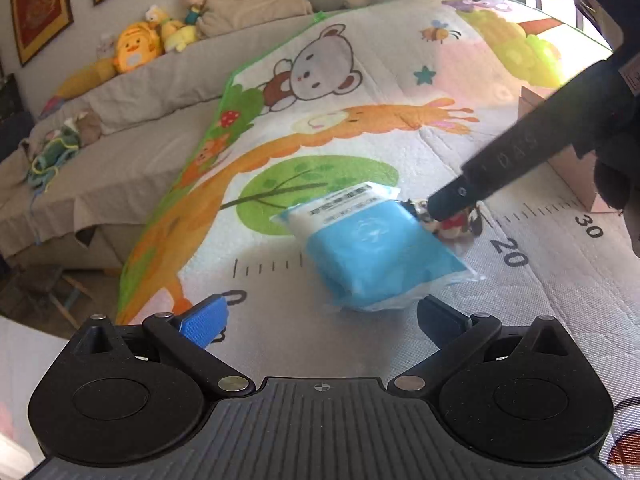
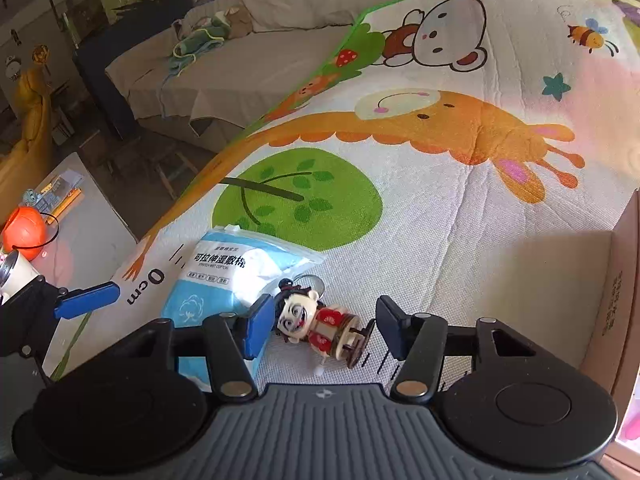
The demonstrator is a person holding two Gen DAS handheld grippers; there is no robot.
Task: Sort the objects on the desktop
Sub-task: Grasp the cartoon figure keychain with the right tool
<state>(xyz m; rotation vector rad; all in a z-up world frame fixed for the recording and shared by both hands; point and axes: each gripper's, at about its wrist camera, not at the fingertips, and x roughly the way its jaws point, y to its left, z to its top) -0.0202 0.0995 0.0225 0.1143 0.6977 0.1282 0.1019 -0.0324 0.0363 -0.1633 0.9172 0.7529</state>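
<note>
Figurine keychain [image 2: 320, 326] is lying lower centre, touching the cotton-pad pack [image 2: 224, 276]; I'm straddling it with the right gripper [image 2: 320, 330], jaws spread, ready to pinch. Left gripper [image 1: 320, 316] is hovering, jaws spread.

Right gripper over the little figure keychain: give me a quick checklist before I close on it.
1. Figure keychain between the right gripper fingers: ok.
2. Pads touching the figure: not ok, gaps show on both sides; jaws open.
3. Blue wet-cotton pack clear of the grip: not ok, it lies against the blue-padded finger and beside the figure.
4. Left gripper out of the way: ok, open near the pack's other end.
5. Cardboard box ready beside the mat: ok, though its inside is unseen.
6. Key ring free of the pack: cannot tell.
</note>
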